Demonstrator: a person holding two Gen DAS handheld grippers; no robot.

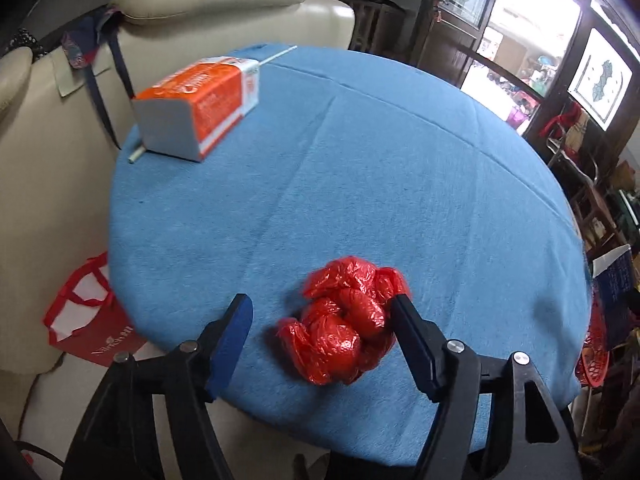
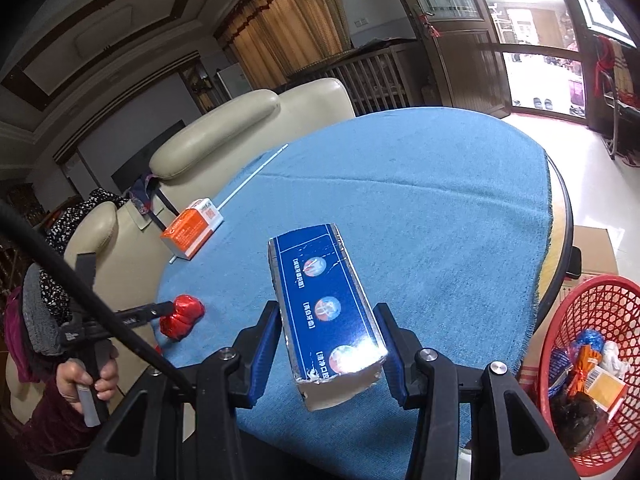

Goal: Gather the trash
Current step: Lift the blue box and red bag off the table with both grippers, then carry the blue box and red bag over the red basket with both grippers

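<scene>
Beside the desk (image 2: 420, 184), low at the right, a red basket (image 2: 560, 320) is seen on the floor, and several pieces of trash are already held in it: wrappers in blue, orange and yellow, and something dark. So a part of the collecting is judged to be done.

A blue box (image 2: 328, 312) is held by the right gripper (image 2: 326, 348). Its fingers are closed against the two long sides of the box, and the box is lifted clear of the blue cloth, tilted, with its torn end toward the camera. It is not yet over the basket; the basket lies well to the right of it.

The left gripper (image 1: 320, 312) is placed low over the near edge of the desk, and its fingers are apart. A crumpled red plastic bag (image 1: 344, 320) lies on the cloth between them. The right finger appears to touch the bag, while the left one is apart from it, so the bag is not yet gripped.

Two more things are left on the far left part of the desk: an orange carton (image 1: 200, 108), lying on its side, and a thin white straw (image 2: 256, 172) partly beneath or behind it.

By this judgement the task is somewhere in the middle: one item is in transport, one is about to be taken, and two are untouched.
</scene>
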